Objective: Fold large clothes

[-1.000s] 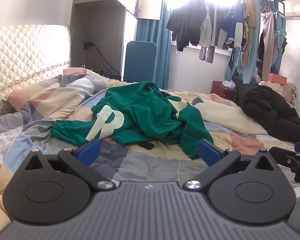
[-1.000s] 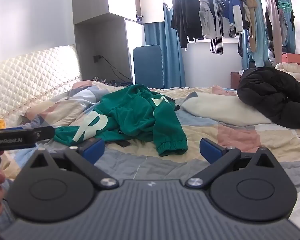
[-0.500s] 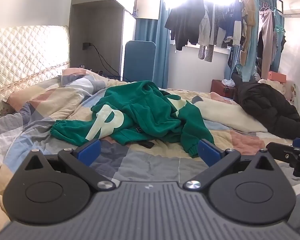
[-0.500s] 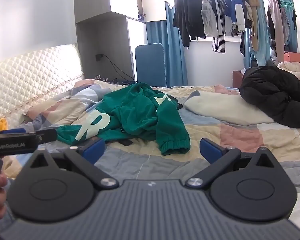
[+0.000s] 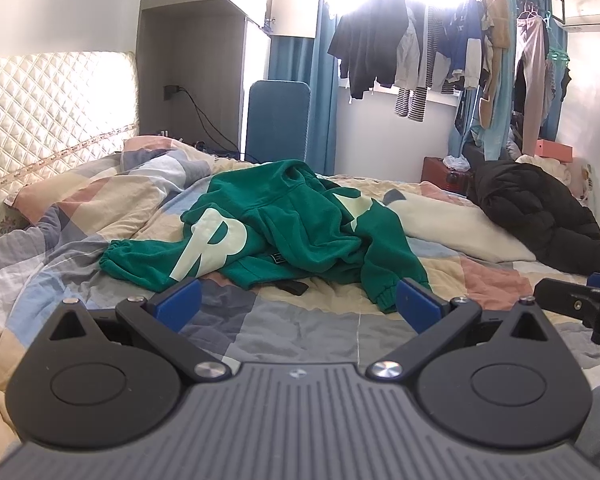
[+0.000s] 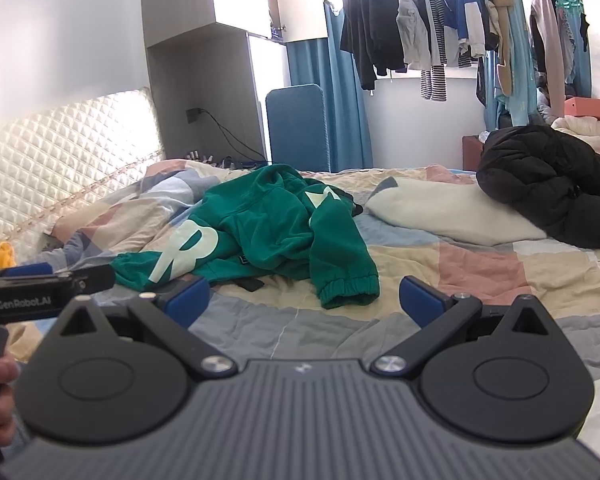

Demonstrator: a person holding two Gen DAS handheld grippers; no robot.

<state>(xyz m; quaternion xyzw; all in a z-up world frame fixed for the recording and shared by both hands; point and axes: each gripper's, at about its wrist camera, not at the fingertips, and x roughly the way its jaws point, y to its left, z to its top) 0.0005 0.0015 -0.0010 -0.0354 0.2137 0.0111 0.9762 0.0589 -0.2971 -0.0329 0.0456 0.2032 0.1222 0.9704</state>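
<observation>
A green sweatshirt with pale letters lies crumpled on the patchwork bed; it also shows in the right wrist view. One cuffed sleeve points left, another cuff hangs toward me. My left gripper is open and empty, just short of the sweatshirt's near edge. My right gripper is open and empty, close in front of the near cuff. Each gripper shows at the edge of the other's view.
A black puffer jacket and a cream pillow lie on the right of the bed. A quilted headboard stands at the left. Hung clothes fill the window rail behind, next to a blue panel.
Both grippers have moved slightly forward toward the sweatshirt. Both stay open.
</observation>
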